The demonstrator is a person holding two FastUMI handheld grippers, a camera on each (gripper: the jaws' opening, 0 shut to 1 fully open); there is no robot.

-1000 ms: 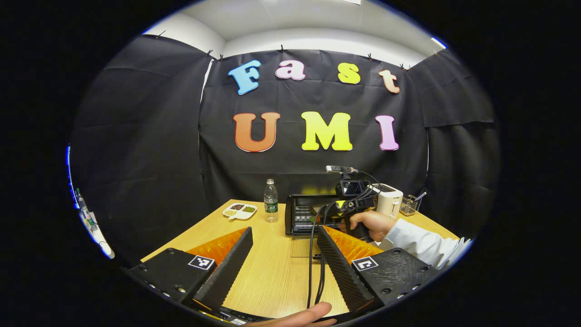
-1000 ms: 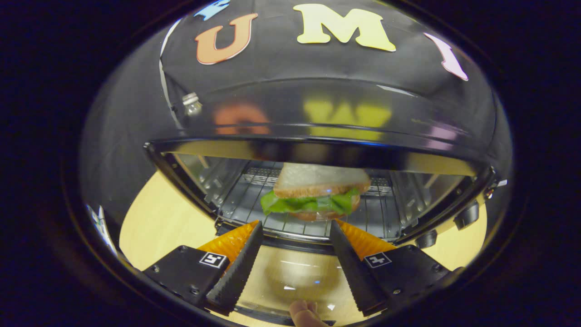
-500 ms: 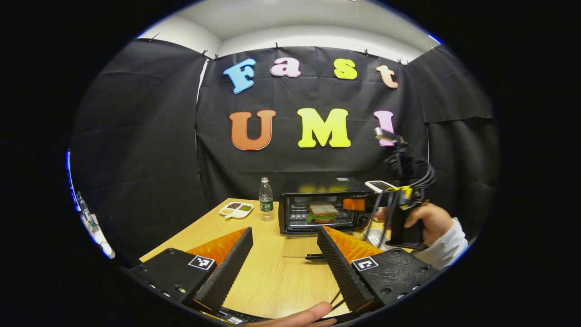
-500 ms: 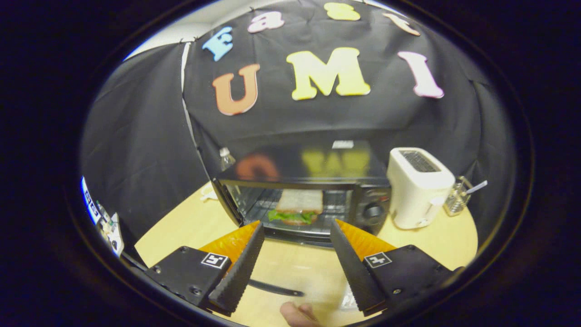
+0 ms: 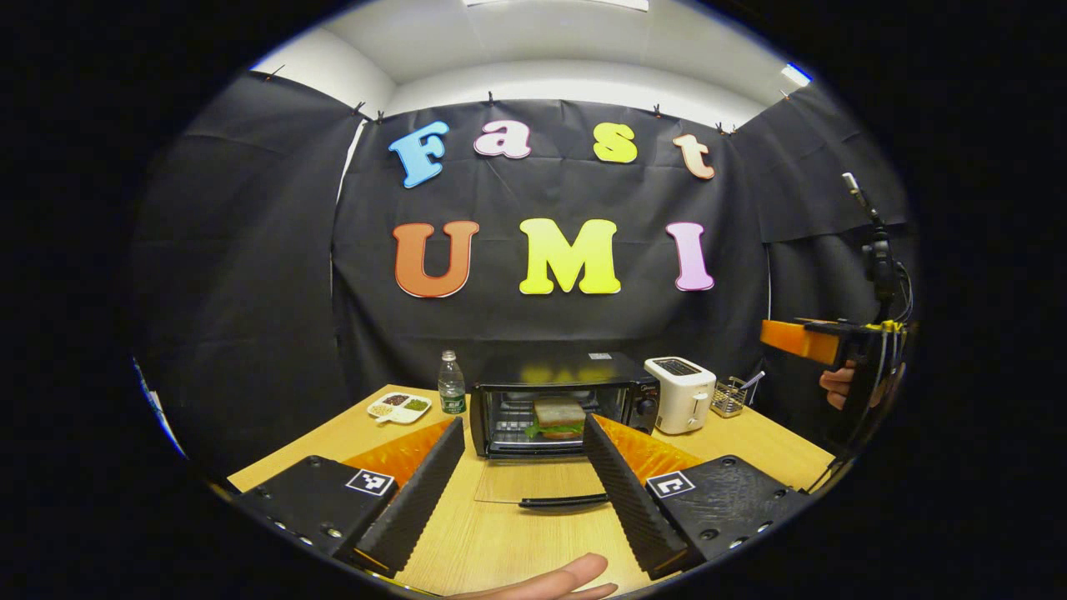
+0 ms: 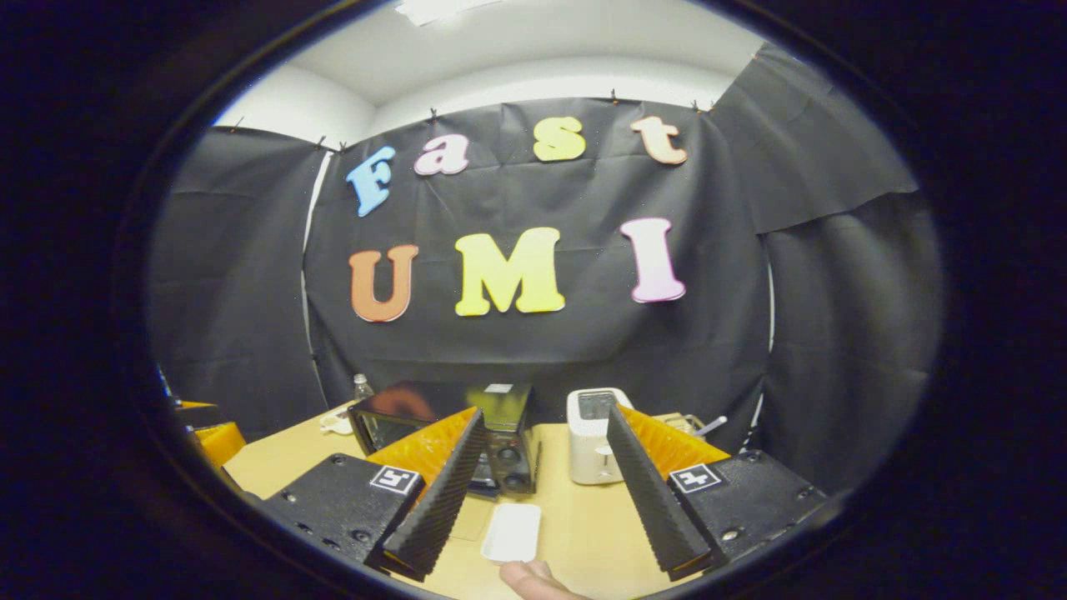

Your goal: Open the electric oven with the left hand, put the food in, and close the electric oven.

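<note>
In the left gripper view the left gripper (image 5: 521, 467) hangs above the wooden table (image 5: 533, 533) with its fingers spread wide and nothing between them; straight ahead the electric oven (image 5: 560, 404) stands with its door (image 5: 538, 487) folded down flat onto the table, and the sandwich (image 5: 557, 417) lies on the rack inside; a water bottle (image 5: 451, 383) and a sectioned dish (image 5: 398, 407) sit left of the oven, a white toaster (image 5: 682, 393) and a wire basket (image 5: 730, 397) right of it; far right, a hand (image 5: 836, 387) holds the right gripper (image 5: 800, 340) high above the table. In the right gripper view the right gripper (image 6: 546, 471) is likewise spread and empty, raised well back from the oven (image 6: 454, 442); the toaster (image 6: 593, 435) stands beside the oven, and a white tray (image 6: 512, 533) lies on the table (image 6: 575, 533) below the fingers.
</note>
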